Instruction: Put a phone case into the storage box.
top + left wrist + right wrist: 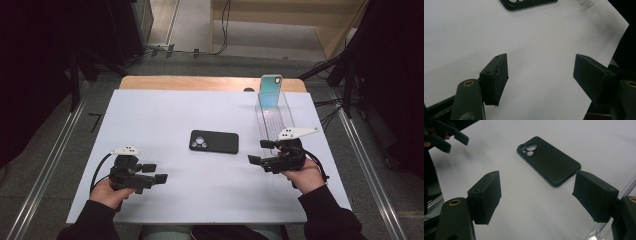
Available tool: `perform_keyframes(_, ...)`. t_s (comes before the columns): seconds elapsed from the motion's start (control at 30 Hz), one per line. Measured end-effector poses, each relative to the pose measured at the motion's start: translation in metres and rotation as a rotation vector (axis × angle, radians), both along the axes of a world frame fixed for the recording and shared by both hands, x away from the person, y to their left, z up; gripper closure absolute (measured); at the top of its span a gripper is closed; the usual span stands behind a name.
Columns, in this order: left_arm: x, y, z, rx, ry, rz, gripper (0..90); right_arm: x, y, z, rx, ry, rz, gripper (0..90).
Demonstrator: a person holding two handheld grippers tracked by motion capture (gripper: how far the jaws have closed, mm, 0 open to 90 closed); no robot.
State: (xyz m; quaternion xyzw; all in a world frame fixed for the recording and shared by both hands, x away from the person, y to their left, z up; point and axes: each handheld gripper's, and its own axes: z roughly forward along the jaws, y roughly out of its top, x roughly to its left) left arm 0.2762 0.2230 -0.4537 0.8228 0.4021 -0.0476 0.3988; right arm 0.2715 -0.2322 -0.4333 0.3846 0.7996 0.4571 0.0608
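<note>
Left tongs: apart, empty, at seven o'clock. Right tongs: apart, empty, at four o'clock. Black phone case: flat mid-tabletop. Advice: straddle its short edges squarely. Teal case: upright at one o'clock.

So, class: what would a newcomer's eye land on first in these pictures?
A flat black rubbery phone case lies camera-cutout up in the middle of the white table sheet. At the far right, a turquoise phone case stands upright in a clear plastic rack. Each open, empty hand-held gripper, left and right, flanks the black one.
</note>
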Motion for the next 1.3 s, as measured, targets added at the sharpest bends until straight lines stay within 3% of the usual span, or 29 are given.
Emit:
perform_keyframes(0.37,-0.001,-0.001,0.000,-0.005,-0.006,-0.010,28.4,-0.021,-0.007,-0.022,-0.021,0.001,0.066,20.7)
perform_keyframes(0.63,-0.003,-0.003,0.000,-0.020,-0.016,-0.017,28.4,-0.024,-0.012,-0.034,-0.033,0.049,0.105,20.7)
perform_keyframes(0.8,-0.003,-0.003,-0.002,-0.021,-0.016,-0.020,28.4,-0.024,-0.012,-0.033,-0.023,0.052,0.105,20.2)
perform_keyframes(0.9,-0.003,-0.003,-0.002,-0.022,-0.015,-0.017,28.4,-0.021,-0.013,-0.029,0.032,0.076,0.103,16.3)
perform_keyframes(1.1,-0.004,-0.003,-0.002,-0.019,-0.016,-0.018,28.4,-0.018,-0.011,-0.017,0.025,0.079,0.095,15.8)
perform_keyframes(1.23,-0.005,-0.002,-0.002,-0.022,-0.014,-0.017,28.4,-0.015,-0.007,-0.012,0.004,0.044,0.091,15.9)
perform_keyframes(1.3,-0.005,-0.001,-0.002,-0.027,-0.011,-0.018,28.4,-0.012,-0.006,-0.011,0.009,0.050,0.091,15.8)
